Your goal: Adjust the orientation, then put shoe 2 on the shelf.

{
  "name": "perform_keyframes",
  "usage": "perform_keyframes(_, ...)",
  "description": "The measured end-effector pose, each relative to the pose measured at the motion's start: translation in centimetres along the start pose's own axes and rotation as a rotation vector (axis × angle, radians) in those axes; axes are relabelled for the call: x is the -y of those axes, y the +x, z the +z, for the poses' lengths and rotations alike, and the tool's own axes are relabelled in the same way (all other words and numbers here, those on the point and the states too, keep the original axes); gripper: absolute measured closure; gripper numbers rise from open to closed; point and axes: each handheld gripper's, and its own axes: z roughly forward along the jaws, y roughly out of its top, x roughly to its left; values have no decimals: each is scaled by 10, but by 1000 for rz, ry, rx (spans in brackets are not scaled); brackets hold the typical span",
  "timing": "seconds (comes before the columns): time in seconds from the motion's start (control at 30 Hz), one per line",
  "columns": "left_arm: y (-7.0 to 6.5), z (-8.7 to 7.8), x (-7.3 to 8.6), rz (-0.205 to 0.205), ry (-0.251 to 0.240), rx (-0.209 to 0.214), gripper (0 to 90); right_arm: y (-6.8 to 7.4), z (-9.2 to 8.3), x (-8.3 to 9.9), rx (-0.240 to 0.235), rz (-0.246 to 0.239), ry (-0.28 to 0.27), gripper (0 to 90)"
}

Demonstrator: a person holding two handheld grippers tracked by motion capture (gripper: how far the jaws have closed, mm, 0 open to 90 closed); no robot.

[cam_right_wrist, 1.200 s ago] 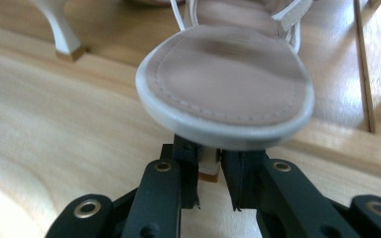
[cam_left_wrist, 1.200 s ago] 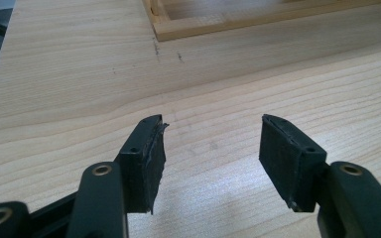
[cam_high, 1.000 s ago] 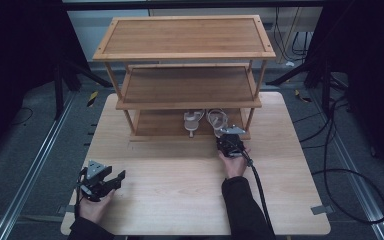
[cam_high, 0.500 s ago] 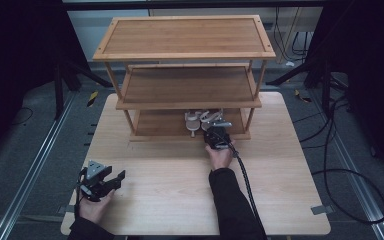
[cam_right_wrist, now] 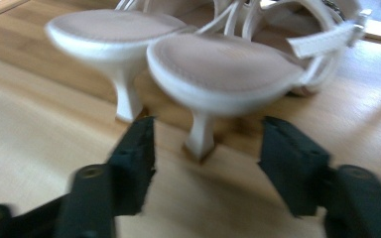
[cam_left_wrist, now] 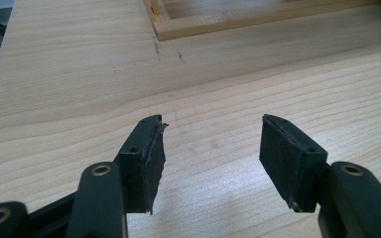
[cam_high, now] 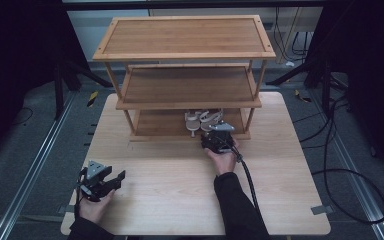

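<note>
Wooden table (cam_high: pixel 180 170) | 2 sandals (cam_right_wrist: pixel 228 64) on rack's (cam_high: pixel 190 100) bottom shelf | right gripper (cam_right_wrist: pixel 203 148) jaws just opened, released, heel between | left gripper (cam_left_wrist: pixel 208 148) released | light, stiff, tippy; grip heel.

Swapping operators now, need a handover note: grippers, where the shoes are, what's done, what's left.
Right gripper: jaws have just been opening, nothing pressed between them; the heel of the right sandal stands free in the gap.
Left gripper: open, holding nothing, over the bare table at the near left.
Things: both white heeled sandals stand side by side on the bottom shelf of the wooden rack, the left sandal close beside the other.
Done: the pair looks placed.
Left: probably just backing the right gripper out without knocking a heel.
</note>
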Motion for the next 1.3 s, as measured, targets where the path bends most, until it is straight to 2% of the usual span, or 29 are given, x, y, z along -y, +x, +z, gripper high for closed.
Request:
perform_keyframes(0.13,-1,0,0,0,-1,0,408,-13,-24,6,-21,23,-17,253)
perform_keyframes(0.2,0,1,0,3,2,0,401,-19,-37,8,-30,13,-18,223)
perform_keyframes(0.33,0,1,0,2,3,-3,391,-30,-62,10,-60,14,-14,181)
perform_keyframes(0.47,2,2,1,-2,5,0,389,-39,-86,21,-94,35,-28,173)
perform_keyframes(0.67,4,0,1,-11,-4,-1,382,-50,-113,38,-87,7,-39,162)
perform_keyframes(0.77,3,-1,1,-7,-10,3,375,-54,-123,48,-97,23,-44,154)
perform_keyframes(0.9,4,0,1,0,-12,8,354,-64,-137,59,-85,14,-43,142)
perform_keyframes(1.1,10,1,2,-9,-12,7,336,-81,-162,77,-58,40,-53,140)
perform_keyframes(1.3,21,1,6,-29,1,-9,333,-98,-175,94,-16,80,-42,134)
